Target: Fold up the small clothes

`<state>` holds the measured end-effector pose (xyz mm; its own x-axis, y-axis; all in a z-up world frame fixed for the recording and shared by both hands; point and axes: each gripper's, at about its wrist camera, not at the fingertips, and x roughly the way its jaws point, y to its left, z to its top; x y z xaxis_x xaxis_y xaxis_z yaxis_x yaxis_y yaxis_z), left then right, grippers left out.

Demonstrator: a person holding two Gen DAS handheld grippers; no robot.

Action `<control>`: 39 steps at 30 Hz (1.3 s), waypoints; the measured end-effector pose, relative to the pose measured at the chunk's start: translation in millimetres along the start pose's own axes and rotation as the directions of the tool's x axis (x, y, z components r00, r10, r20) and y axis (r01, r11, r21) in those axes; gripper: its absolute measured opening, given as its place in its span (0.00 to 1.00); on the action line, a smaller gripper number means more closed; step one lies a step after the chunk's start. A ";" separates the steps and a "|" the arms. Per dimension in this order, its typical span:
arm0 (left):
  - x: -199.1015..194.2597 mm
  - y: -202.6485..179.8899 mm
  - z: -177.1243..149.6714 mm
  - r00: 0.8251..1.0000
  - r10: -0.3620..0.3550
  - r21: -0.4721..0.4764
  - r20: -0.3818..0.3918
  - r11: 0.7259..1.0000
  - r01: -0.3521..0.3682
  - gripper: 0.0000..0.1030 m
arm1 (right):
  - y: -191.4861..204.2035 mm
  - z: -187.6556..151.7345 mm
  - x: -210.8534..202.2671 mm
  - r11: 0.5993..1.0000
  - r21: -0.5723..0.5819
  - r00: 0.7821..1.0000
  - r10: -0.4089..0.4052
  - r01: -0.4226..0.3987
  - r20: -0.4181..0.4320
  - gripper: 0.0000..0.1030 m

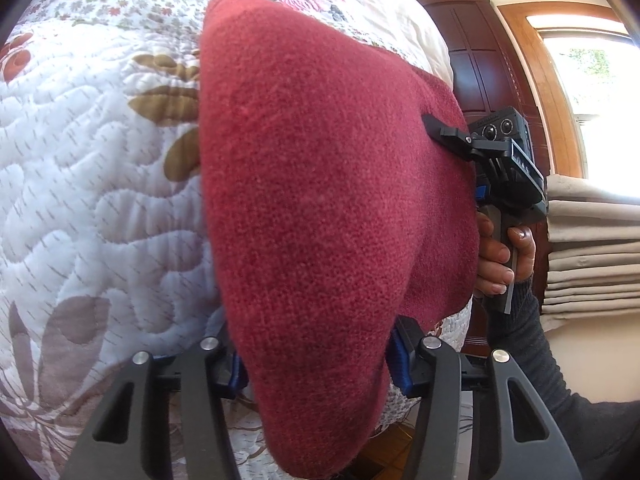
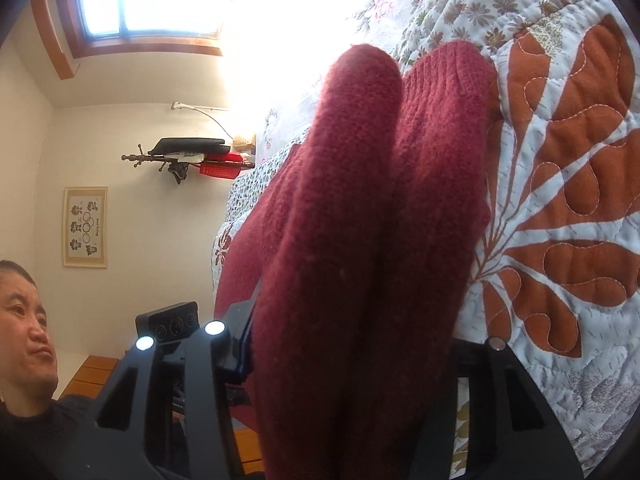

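A dark red knit garment (image 1: 328, 200) hangs lifted over the quilted floral bed (image 1: 80, 168) and fills the middle of the left wrist view. My left gripper (image 1: 320, 332) is shut on its lower part, with the fingertips hidden behind the cloth. At the garment's right edge my right gripper (image 1: 431, 126) is clamped on the knit, and a hand (image 1: 500, 248) holds its handle. In the right wrist view the garment (image 2: 360, 220) is doubled into two long lobes running away from my right gripper (image 2: 352, 332), which is shut on it. The left gripper's camera block (image 2: 168, 325) shows at lower left.
The quilt (image 2: 560, 200) spreads under and beside the garment. A dark wooden wardrobe (image 1: 472, 64), a bright window (image 1: 584, 80) and stacked beige fabric (image 1: 592, 248) stand to the right. A coat rack (image 2: 180, 156), a framed picture (image 2: 85, 226) and a person (image 2: 28, 380) are beyond the bed.
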<state>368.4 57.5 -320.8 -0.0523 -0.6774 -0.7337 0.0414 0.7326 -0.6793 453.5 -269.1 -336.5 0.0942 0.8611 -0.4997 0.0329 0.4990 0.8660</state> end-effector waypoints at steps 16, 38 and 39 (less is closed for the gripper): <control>-98.6 4.7 -38.7 0.996 -0.008 0.040 0.090 0.999 0.004 0.33 | 113.2 -29.4 20.1 0.990 -0.138 0.999 0.013 -0.008 0.038 0.40; -185.8 159.9 -202.8 0.954 0.109 -0.203 0.280 0.978 -0.052 0.76 | 190.8 -127.5 86.1 0.955 -0.206 0.975 -0.197 0.215 0.103 0.77; -197.4 159.9 -208.7 0.943 0.115 -0.205 0.311 0.977 -0.052 0.76 | 197.4 -125.7 92.2 0.951 -0.217 0.974 -0.204 0.222 0.102 0.75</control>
<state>177.1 322.1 -282.5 0.2662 -0.5749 -0.7737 -0.1611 0.7649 -0.6237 343.5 -78.9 -213.9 0.1860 0.7268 -0.6611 -0.1634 0.6864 0.7086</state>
